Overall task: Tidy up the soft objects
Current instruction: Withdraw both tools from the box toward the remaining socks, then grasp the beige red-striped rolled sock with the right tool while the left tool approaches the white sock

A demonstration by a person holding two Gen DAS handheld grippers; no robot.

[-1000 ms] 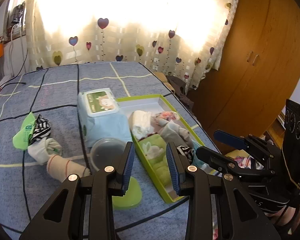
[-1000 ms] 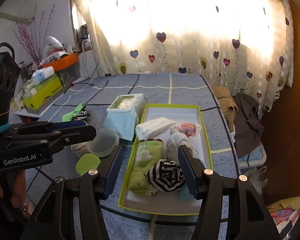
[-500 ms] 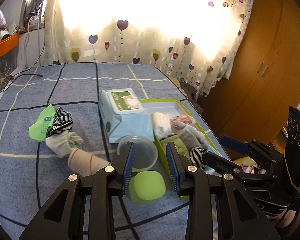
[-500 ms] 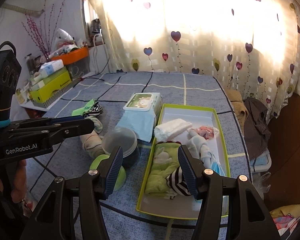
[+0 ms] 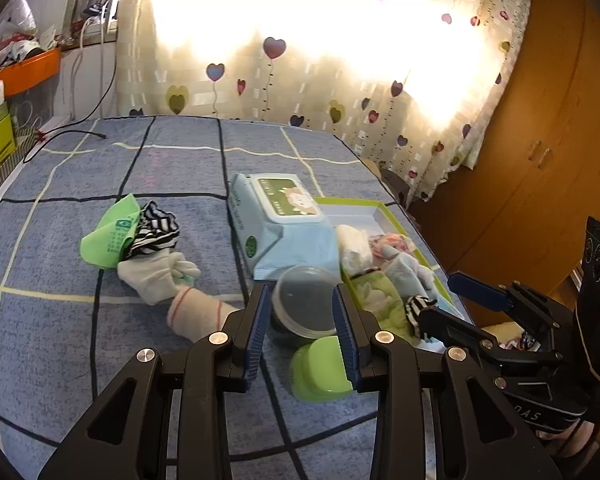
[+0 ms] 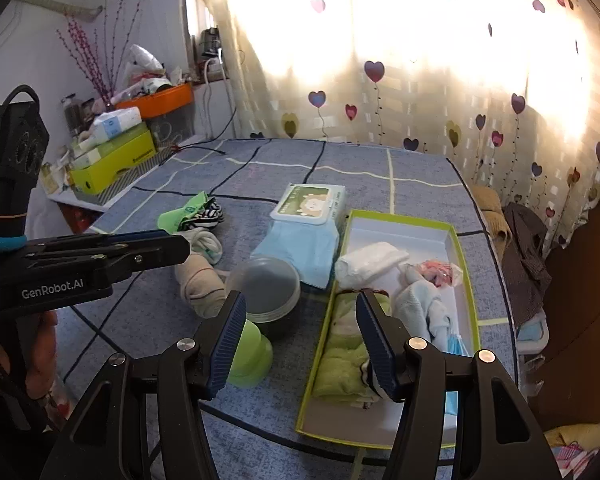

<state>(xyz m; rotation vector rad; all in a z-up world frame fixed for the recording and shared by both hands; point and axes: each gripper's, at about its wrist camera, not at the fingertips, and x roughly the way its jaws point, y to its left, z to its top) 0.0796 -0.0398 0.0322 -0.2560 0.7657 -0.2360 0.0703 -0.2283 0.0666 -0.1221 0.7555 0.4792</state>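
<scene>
Beige sock lies just left of the left gripper, its jaws parted and empty.

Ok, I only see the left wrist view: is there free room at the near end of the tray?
Observer: Yes. The right wrist view shows the tray floor bare in front of the green towel.
Operator: Anything beside that towel?
Observer: A blue face mask lies against the tray's right wall.
Operator: Is the right hand-held gripper carrying something?
Observer: No. The right hand-held gripper is open, with nothing between its pads.
</scene>
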